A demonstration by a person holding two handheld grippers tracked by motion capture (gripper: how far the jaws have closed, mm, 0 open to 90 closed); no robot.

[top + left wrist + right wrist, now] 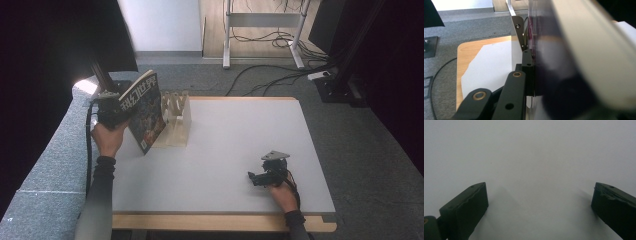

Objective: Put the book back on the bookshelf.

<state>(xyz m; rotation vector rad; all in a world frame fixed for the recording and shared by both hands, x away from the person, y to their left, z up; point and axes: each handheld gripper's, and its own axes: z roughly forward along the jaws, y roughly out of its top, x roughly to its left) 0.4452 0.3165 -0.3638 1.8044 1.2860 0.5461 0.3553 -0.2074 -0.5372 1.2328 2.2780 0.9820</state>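
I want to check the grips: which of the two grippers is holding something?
The left gripper, clamped on the book beside the wooden rack; the right gripper is open, empty.

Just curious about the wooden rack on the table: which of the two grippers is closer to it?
The left. The left gripper holds a book right beside the wooden rack; the right gripper rests open on the table, far across near the front edge.

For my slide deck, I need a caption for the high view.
Left gripper holds a book beside the wooden rack; right gripper rests open.
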